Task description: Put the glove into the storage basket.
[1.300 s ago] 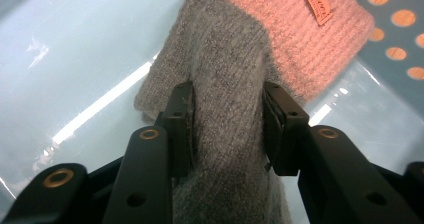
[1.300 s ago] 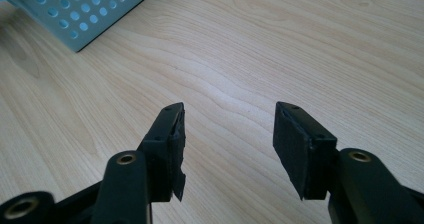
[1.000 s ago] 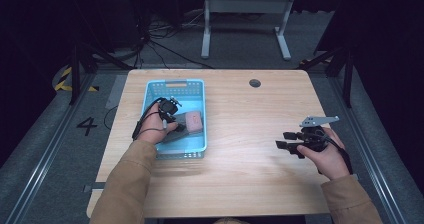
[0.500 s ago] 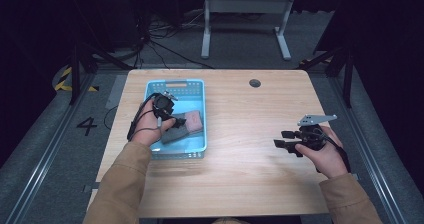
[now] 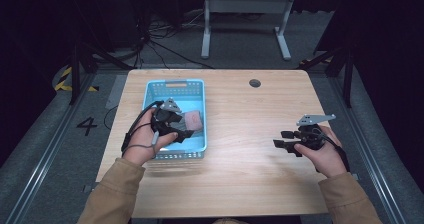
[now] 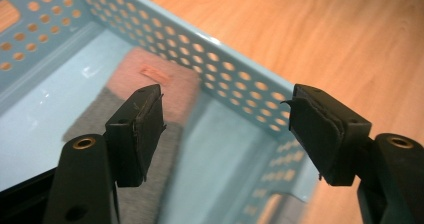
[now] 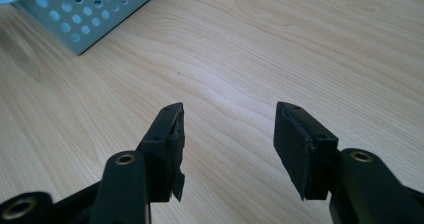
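A: What do we have in the pale blue perforated plastic basket [image 5: 198, 90]?

B: We see a folded cloth [image 5: 194, 119] in it, pink at one end and grey at the other, lying flat on the basket floor toward the wall that faces the middle of the light wooden table [image 5: 250, 179]. In the left gripper view the same cloth [image 6: 165, 81] lies beyond and below the jaws, with a small pink label on its pink part.

A: And the left gripper [image 5: 176, 129]?

B: We find it above the basket's near half, over the cloth and apart from it. Its 2 jaws have just been opening and now stand spread wide with nothing between them; the left gripper [image 6: 227, 121] frames the cloth and the basket's perforated wall [image 6: 235, 79].

A: What about the other side?

B: The right gripper [image 5: 286, 139] sits low over bare wood on the table's right, well apart from the basket, pointing toward it. In its own view the right gripper [image 7: 227, 134] has its jaws released too, holding nothing, with the basket's corner [image 7: 75, 9] at the upper left.
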Demonstrator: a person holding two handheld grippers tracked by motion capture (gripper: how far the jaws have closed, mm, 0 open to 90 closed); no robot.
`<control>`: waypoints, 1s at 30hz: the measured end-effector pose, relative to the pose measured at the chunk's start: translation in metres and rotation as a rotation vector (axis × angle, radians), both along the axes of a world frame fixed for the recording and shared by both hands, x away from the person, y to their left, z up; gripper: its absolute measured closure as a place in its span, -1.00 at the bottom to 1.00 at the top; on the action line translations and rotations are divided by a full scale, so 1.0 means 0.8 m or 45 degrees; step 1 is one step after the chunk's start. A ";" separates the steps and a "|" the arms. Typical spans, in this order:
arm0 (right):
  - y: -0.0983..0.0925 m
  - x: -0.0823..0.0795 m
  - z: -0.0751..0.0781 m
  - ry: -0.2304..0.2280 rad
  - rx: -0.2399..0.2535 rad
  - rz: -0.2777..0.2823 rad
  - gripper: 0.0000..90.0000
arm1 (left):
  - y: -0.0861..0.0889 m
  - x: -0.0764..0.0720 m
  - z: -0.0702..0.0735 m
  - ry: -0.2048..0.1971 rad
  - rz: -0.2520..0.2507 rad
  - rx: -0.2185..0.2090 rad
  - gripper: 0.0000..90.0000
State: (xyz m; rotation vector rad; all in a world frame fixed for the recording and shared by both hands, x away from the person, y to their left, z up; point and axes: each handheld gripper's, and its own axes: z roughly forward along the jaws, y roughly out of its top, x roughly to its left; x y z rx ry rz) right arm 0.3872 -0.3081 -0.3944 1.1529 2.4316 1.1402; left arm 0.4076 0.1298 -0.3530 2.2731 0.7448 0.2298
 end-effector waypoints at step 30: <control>-0.008 -0.001 -0.007 0.025 0.001 -0.014 0.02 | -0.027 -0.086 -0.070 0.061 -0.196 -0.141 -0.30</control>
